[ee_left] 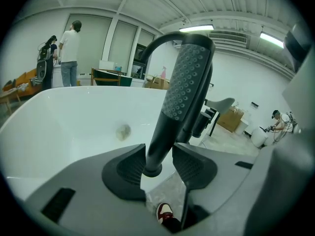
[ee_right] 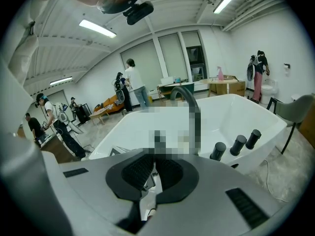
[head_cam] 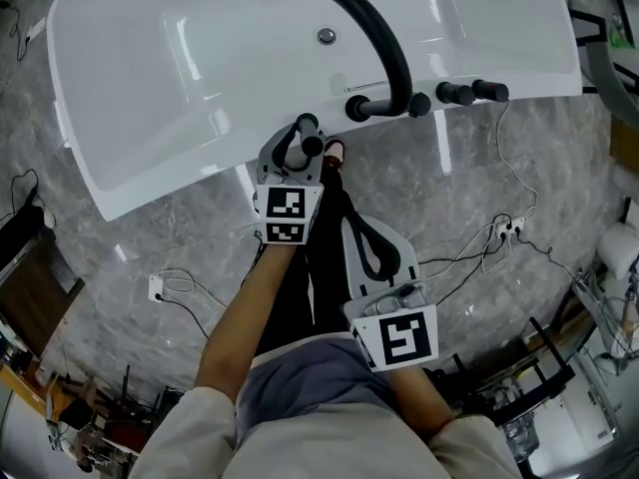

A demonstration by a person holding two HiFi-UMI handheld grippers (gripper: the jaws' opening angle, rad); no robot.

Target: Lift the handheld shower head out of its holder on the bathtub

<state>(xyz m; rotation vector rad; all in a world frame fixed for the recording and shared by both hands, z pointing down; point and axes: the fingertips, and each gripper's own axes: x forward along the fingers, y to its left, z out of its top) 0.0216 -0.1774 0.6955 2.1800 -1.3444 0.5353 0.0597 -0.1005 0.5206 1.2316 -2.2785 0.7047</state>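
Because we are aiming to lift the shower head (ee_left: 186,80), we are clamping the left gripper (ee_left: 158,157) on its handle, upright between the jaws; the right gripper (ee_right: 152,173) is idling behind, closed, empty.

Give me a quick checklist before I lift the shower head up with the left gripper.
1. Left gripper pads on both sides of the handheld shower head handle: ok, they press against it.
2. Handle roughly upright between the jaws: ok, leaning only slightly.
3. Lower end of the handle free of its holder: cannot tell, no holder shows.
4. Way upward free of the faucet spout: ok, the head view shows it off to the side.
5. Right gripper out of the way: ok, shut, empty, and away from the bathtub.
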